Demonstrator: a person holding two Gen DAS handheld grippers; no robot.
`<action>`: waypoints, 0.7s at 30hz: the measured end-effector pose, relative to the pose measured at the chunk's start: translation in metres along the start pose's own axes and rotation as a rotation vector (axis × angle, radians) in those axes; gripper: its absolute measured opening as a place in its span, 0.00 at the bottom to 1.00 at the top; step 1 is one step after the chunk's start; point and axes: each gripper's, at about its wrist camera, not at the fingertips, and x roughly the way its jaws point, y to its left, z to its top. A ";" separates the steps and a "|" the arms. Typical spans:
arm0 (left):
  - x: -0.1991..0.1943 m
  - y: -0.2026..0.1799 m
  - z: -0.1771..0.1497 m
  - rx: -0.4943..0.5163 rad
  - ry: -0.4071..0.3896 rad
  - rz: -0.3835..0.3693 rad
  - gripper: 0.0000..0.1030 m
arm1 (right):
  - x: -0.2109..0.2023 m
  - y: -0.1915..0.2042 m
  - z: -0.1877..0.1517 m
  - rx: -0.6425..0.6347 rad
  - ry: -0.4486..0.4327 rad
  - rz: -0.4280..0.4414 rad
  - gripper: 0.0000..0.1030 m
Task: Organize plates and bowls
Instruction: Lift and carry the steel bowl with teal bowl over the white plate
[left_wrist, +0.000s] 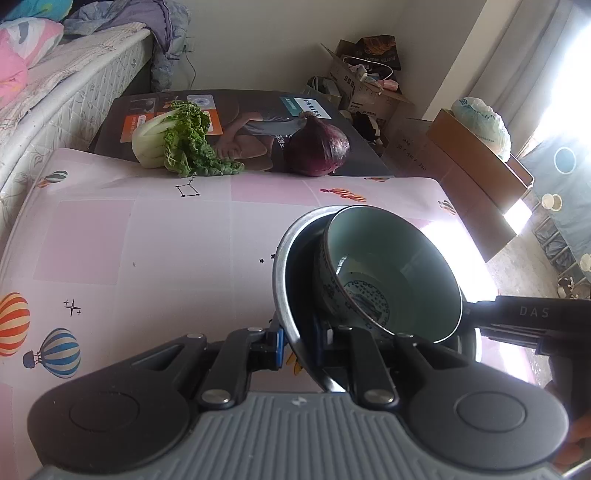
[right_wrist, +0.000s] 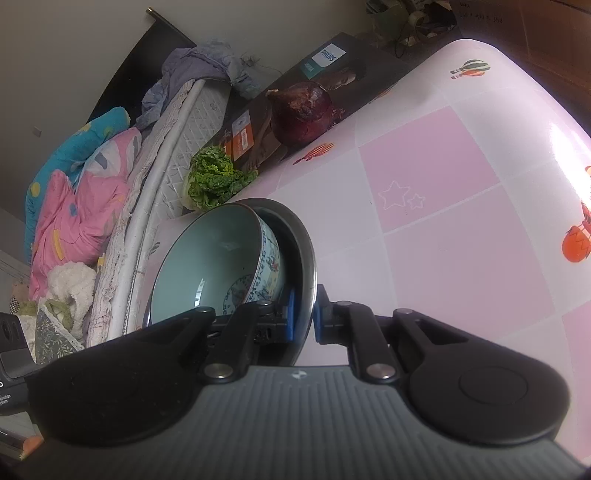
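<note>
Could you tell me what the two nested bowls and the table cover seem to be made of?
Outer bowl: likely stainless steel, with a thin, grey, shiny rim. Inner bowl: probably glazed ceramic, with a glossy celadon interior and blue painted pattern. Tablecloth: apparently glossy plastic or oilcloth, reflecting window glare.

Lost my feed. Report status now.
Left gripper and right gripper both shut on metal bowl rim. Ceramic bowl nested inside, tilted. Greens and onion far side, not blocking.
</note>
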 end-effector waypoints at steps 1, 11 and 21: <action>-0.002 -0.001 0.000 0.001 -0.003 -0.001 0.15 | -0.003 0.001 0.000 -0.002 -0.004 0.001 0.10; -0.051 -0.012 -0.016 0.009 -0.039 -0.025 0.15 | -0.057 0.022 -0.023 -0.024 -0.039 -0.002 0.10; -0.108 -0.007 -0.075 -0.002 -0.040 -0.014 0.14 | -0.107 0.041 -0.098 -0.034 -0.014 0.012 0.11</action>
